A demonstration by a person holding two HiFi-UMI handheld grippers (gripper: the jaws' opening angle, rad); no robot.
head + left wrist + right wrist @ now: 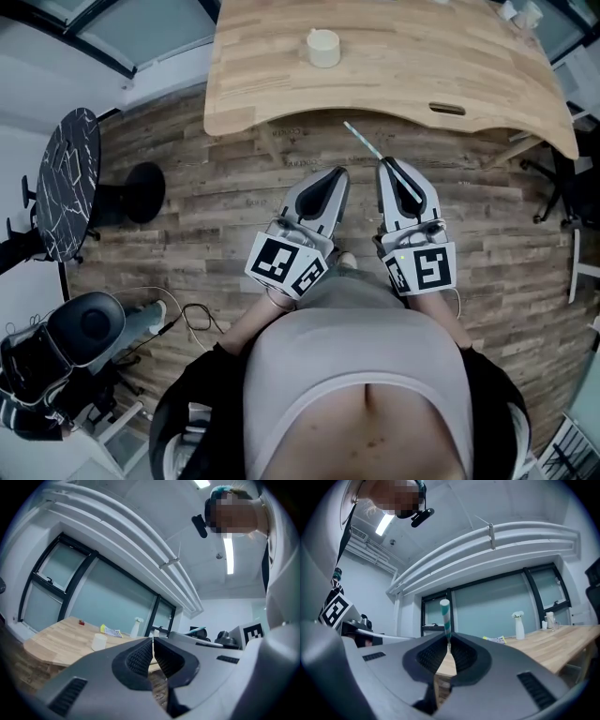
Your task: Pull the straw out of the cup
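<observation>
Wooden counter [422, 56] ahead of both tongs, white cup [323, 48] on it. Right tongs [385, 163] clamped on striped straw [362, 139], well clear of cup: seemingly pulled out already. Left tongs [339, 172] closed together, empty.

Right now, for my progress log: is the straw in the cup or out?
Out. The right gripper is shut on the striped straw, held clear of the white cup standing on the wooden table.
</observation>
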